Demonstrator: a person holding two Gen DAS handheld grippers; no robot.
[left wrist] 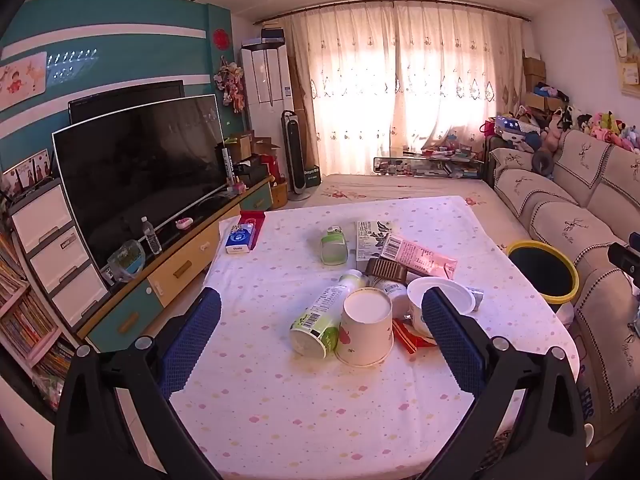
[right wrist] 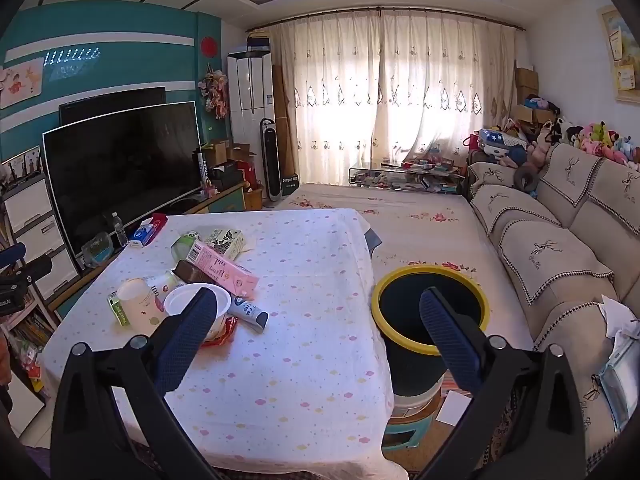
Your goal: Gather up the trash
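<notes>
A heap of trash lies on the cloth-covered table: an upturned paper cup, a green-labelled bottle on its side, a white bowl, a pink carton, a brown wrapper and a small green bottle. My left gripper stands open above the table's near side, its fingers framing the cup. In the right wrist view the same heap shows at the left, with the paper cup and pink carton. My right gripper hangs open, empty, between the table edge and the yellow-rimmed bin.
A tissue pack lies at the table's far left corner. A TV on a low cabinet stands to the left. A sofa runs along the right, with the bin standing on stools between it and the table.
</notes>
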